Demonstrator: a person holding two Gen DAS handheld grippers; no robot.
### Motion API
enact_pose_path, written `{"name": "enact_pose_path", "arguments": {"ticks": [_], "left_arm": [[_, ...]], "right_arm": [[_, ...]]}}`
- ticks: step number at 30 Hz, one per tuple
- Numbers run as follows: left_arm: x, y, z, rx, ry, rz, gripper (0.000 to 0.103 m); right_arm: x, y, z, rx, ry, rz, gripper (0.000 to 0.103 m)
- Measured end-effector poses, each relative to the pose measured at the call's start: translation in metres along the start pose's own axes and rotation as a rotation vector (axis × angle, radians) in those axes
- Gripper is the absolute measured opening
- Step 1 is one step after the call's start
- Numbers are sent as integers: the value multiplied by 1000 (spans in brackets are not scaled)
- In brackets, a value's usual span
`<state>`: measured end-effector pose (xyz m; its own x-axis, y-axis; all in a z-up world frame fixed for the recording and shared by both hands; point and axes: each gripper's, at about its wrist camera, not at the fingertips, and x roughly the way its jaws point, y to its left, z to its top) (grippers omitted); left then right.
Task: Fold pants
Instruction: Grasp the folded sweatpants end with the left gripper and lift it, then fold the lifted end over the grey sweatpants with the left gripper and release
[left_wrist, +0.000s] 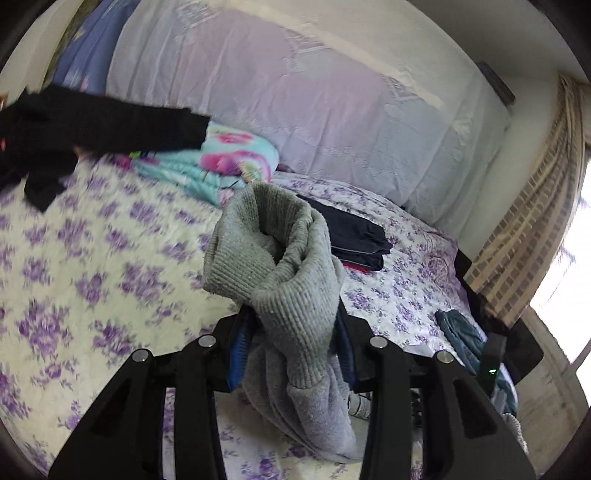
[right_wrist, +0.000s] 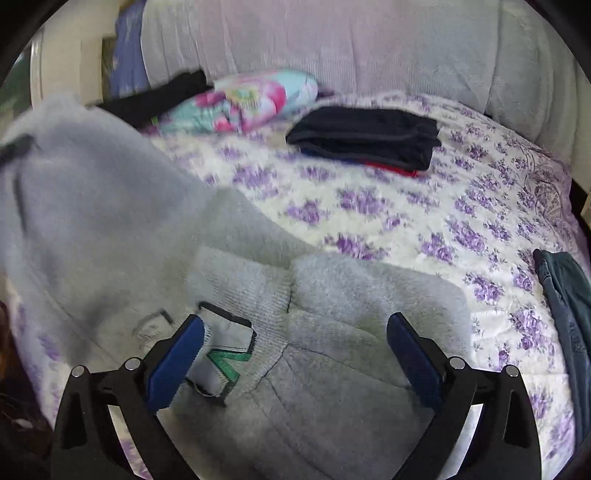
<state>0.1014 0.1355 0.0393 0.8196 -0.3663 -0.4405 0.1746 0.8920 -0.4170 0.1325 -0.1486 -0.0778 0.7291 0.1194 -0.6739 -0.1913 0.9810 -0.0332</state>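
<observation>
A bedspread (right_wrist: 388, 206) printed with purple flowers covers the bed, and a long pale bolster (left_wrist: 314, 110) lies along its far edge. On the spread sit a folded stack of dark clothes (right_wrist: 365, 136) with a red layer at the bottom, a floral turquoise-and-pink bundle (right_wrist: 243, 101), and a black garment (left_wrist: 92, 125). Jeans (right_wrist: 569, 306) lie at the right edge of the bed, and a curtain (left_wrist: 532, 218) hangs by the window.

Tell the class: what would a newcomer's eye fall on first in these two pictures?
The grey pants, bunched and clamped in the left gripper, fill the left view's middle. In the right view they spread under the open right gripper. Behind lies a dark folded stack on the purple-flowered bedspread.
</observation>
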Motion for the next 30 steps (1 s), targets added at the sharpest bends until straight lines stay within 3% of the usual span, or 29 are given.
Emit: {"name": "enact_pose_path", "arguments": {"ticks": [4,9,13,17,22,24,30], "left_arm": [[-3,-49,1,127,-26,32,38],[8,-126,-17,339,-48,65,38],[30,-181,-39,448,-16,24,38],[67,-233,-77,546,70,-39,37],[120,-263,-142,640,212,-57,37],[121,-268,-160,691,180,-40,37],[114,-273,-146,645,155,-70,35]], "right_arm": [[-30,-36,-10,131,-94,22,99],[-47,-90,-35,304,-104,5,99],[-54,-127,-59,434,-110,16,99],[-62,-149,-78,501,-122,12,99],[-68,-166,-92,535,-131,-7,99],[-69,-171,-97,549,-130,-10,99],[-70,-180,-95,602,-160,52,99]]}}
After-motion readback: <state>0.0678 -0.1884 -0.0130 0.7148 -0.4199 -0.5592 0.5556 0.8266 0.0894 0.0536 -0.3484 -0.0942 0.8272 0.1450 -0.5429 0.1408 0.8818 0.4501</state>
